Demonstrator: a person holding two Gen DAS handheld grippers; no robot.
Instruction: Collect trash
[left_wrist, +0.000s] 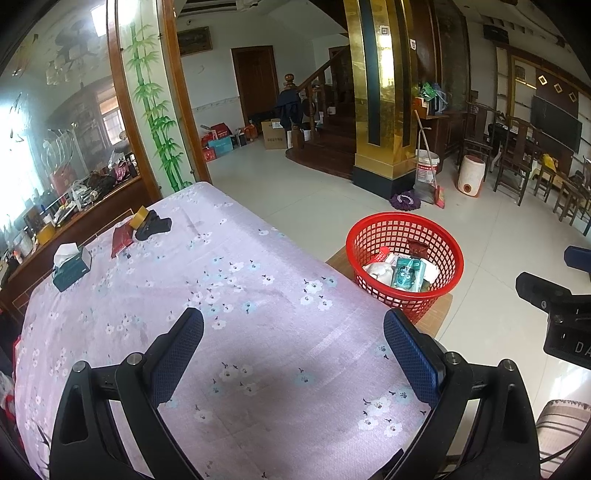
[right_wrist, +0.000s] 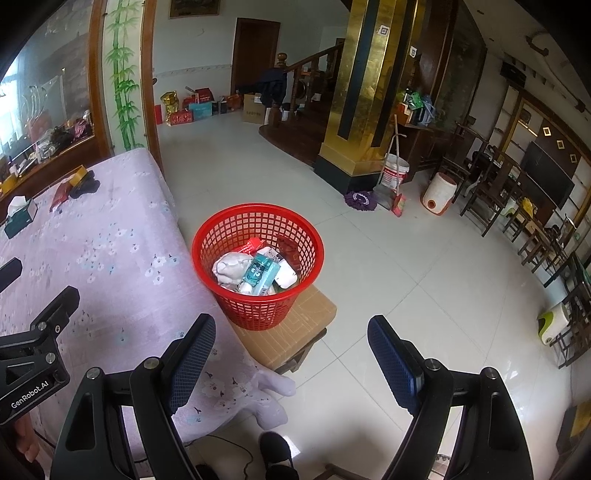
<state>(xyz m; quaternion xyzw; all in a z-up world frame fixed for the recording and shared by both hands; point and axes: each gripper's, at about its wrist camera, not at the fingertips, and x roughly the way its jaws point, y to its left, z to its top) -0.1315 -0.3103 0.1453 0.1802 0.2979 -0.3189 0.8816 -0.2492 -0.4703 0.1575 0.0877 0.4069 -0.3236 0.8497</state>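
Note:
A red mesh basket (left_wrist: 447, 254) (right_wrist: 221, 236) stands on a cardboard box (right_wrist: 303, 332) beside the table. It holds a crumpled white wad (right_wrist: 231, 267), a teal carton (right_wrist: 258, 275) and other wrappers. My left gripper (left_wrist: 293, 328) hangs open over the lilac flowered tablecloth (left_wrist: 258, 295), nothing between its blue pads. My right gripper (right_wrist: 291, 338) is open too, above the table corner and the box, just short of the basket. The left gripper's body (right_wrist: 33, 354) shows at the left edge of the right wrist view.
A tissue box (left_wrist: 72, 266), a dark red packet (left_wrist: 121, 240), a tape roll (left_wrist: 142, 216) and a black object (left_wrist: 155, 227) lie at the table's far end. White tiled floor (right_wrist: 406, 277) stretches beyond. A golden pillar (right_wrist: 354, 110), bucket, broom and wooden chairs (right_wrist: 491, 192) stand farther off.

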